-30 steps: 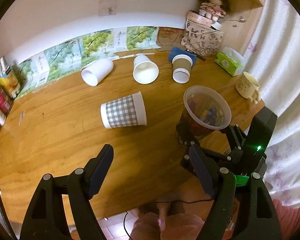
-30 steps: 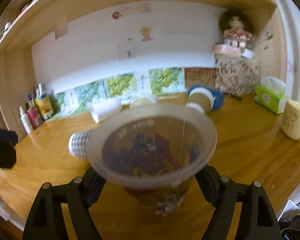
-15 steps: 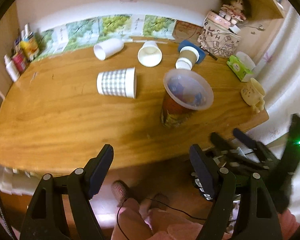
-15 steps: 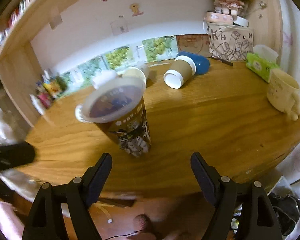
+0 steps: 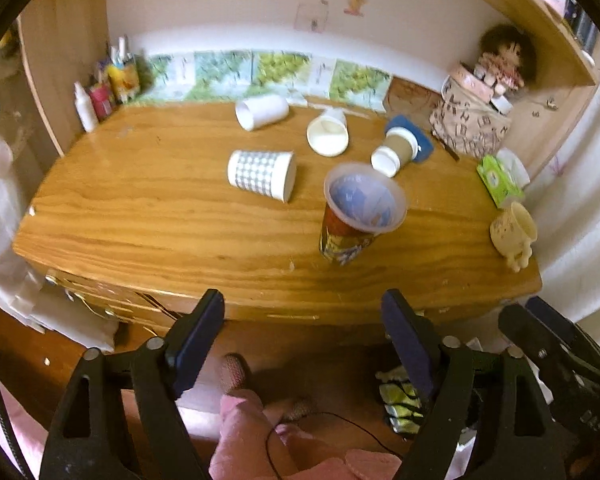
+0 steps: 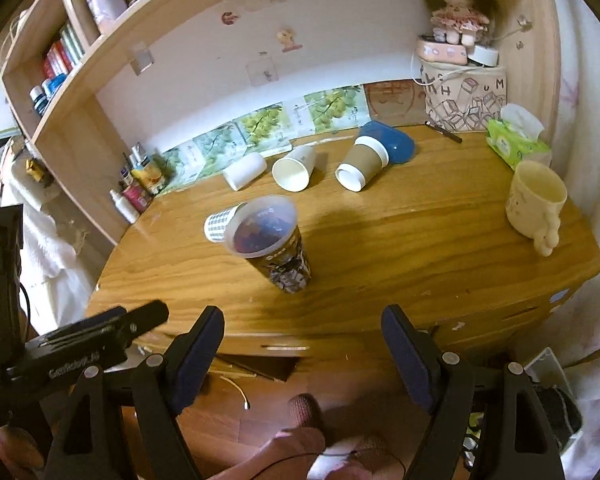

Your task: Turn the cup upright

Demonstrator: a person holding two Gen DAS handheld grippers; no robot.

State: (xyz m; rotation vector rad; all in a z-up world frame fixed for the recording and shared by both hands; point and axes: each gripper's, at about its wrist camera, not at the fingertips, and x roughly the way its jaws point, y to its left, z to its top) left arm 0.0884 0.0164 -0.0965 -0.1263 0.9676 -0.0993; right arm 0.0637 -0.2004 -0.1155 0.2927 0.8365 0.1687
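Printed cup: In my left wrist view the clear plastic cup with the printed sleeve (image 5: 353,218) stood upright, mouth up, right of centre on the wooden desk (image 5: 160,216). In my right wrist view the same cup (image 6: 270,242) stood just left of centre.
Left gripper: I had the left gripper (image 5: 303,344) at the bottom of its frame, below the front edge of the desk, its jaws spread wide and holding nothing. It sat well apart from the cup.
Right gripper: I saw the right gripper (image 6: 303,348) at the bottom of its own frame, jaws likewise spread wide with nothing between them, off the desk's near edge and clear of the cup.
Checked cup: A checked paper cup (image 5: 260,175) lay on its side just left of the printed cup; in the right wrist view it was partly hidden behind that cup.
Other cups: A white cup (image 5: 262,111), a second white cup with its mouth toward me (image 5: 327,134) and a brown-sleeved cup (image 5: 395,151) lay on their sides in the upper middle of the left wrist frame.
Mug: A cream mug (image 6: 535,200) stood upright at the right edge of the desk.
Tissue box: A green tissue box (image 6: 517,142) sat in the upper right, behind the mug.
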